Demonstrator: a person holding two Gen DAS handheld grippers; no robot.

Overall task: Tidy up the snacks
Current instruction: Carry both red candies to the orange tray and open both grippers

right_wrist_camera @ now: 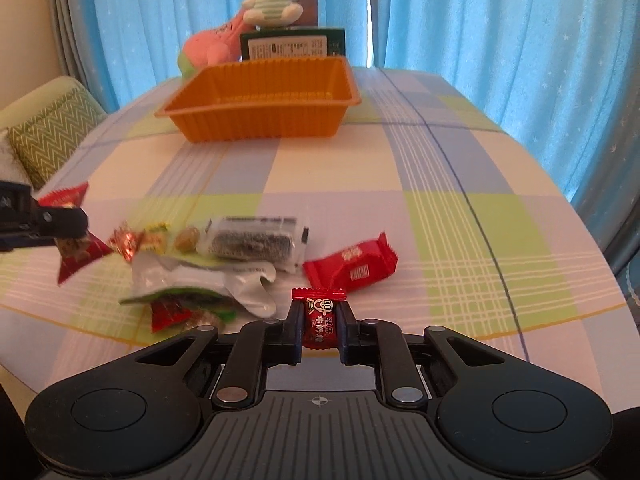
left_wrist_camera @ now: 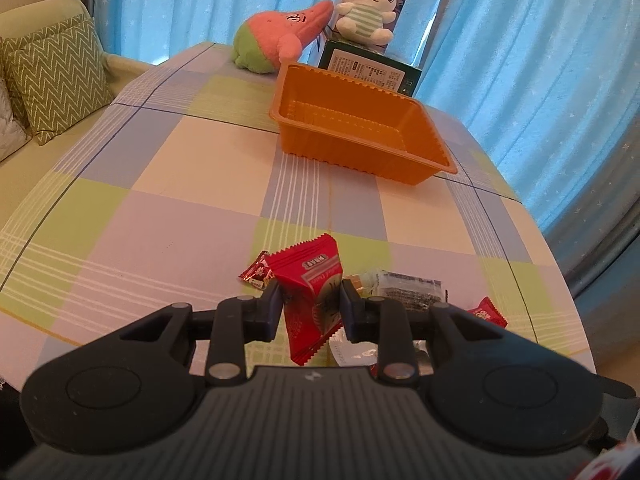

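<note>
- A red snack packet (left_wrist_camera: pixel 310 292) with zigzag ends is hanging tilted between two gripper pads.
- A small red candy (right_wrist_camera: pixel 319 322) is standing upright, pinched.
- Another red packet (right_wrist_camera: pixel 352 266) is lying flat beside a loose heap of snacks (right_wrist_camera: pixel 208 256).
- The orange tray (right_wrist_camera: pixel 260 100) is sitting empty, well apart, farther back.

White cat plush (left_wrist_camera: pixel 367 0) atop green box (left_wrist_camera: pixel 370 67) (pink plush (left_wrist_camera: pixel 280 36) beside), blue curtains (left_wrist_camera: pixel 540 60) behind.

Home living room: sofa (left_wrist_camera: pixel 36 16) with zigzag cushion (left_wrist_camera: pixel 60 80), blue curtains (left_wrist_camera: pixel 520 60), plush toys (left_wrist_camera: pixel 366 4) on checked tablecloth (left_wrist_camera: pixel 160 208)
</note>
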